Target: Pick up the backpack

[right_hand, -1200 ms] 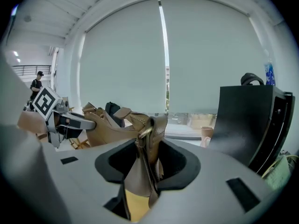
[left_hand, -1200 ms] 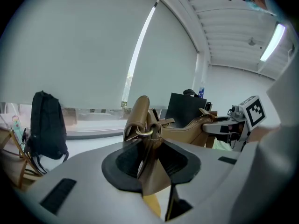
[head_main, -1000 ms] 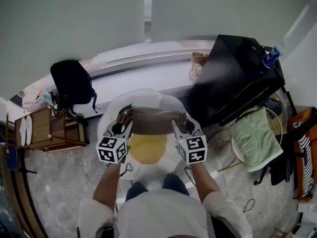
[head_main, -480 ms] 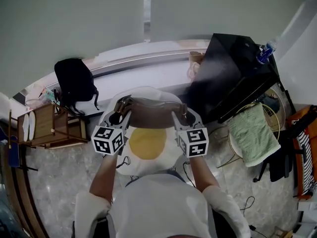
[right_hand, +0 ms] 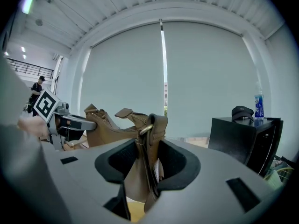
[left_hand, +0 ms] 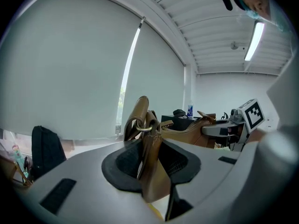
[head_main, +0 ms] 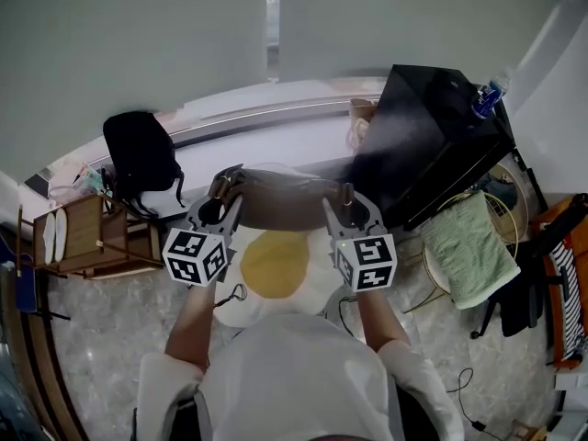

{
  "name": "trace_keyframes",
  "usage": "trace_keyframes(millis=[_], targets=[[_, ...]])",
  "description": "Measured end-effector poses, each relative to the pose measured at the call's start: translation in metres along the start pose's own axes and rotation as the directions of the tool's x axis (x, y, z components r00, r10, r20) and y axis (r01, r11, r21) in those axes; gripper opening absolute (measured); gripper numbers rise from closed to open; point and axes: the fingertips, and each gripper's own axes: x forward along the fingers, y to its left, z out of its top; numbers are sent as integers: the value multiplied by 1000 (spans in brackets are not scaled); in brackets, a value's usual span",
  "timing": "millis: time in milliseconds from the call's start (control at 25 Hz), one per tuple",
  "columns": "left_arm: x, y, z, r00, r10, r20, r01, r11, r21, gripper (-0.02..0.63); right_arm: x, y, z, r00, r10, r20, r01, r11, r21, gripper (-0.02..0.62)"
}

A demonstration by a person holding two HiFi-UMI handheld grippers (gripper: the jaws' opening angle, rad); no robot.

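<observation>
Slouchy brown leather bag stretches crosswise: left tool pinching one end tab, right tool the other, I think.

- Head camera is looking steeply down from above the person, taking in the left gripper, right gripper and brown bag between them.
- Each gripper camera is riding close behind its own jaws, facing nearly level toward the window blind.
- All three are sharing the brown bag; each gripper view is catching the opposite gripper.
</observation>
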Motion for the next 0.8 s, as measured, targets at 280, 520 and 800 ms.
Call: trace_keyframes(millis=[280, 520, 800], targets=[[-4, -6, 23, 999, -3, 51, 2, 1000, 16, 121, -6, -5, 22, 999, -10, 41, 10, 1000, -20, 166], [-15, -7, 39, 997, 11, 83, -13, 999, 34, 121, -10, 1, 38, 997, 4, 75, -2, 1000, -25, 166], [-22, 3, 48, 994, 43, 99, -47, 998, 37, 121, -1, 8, 47, 995, 31, 91, -28, 999, -29, 166]])
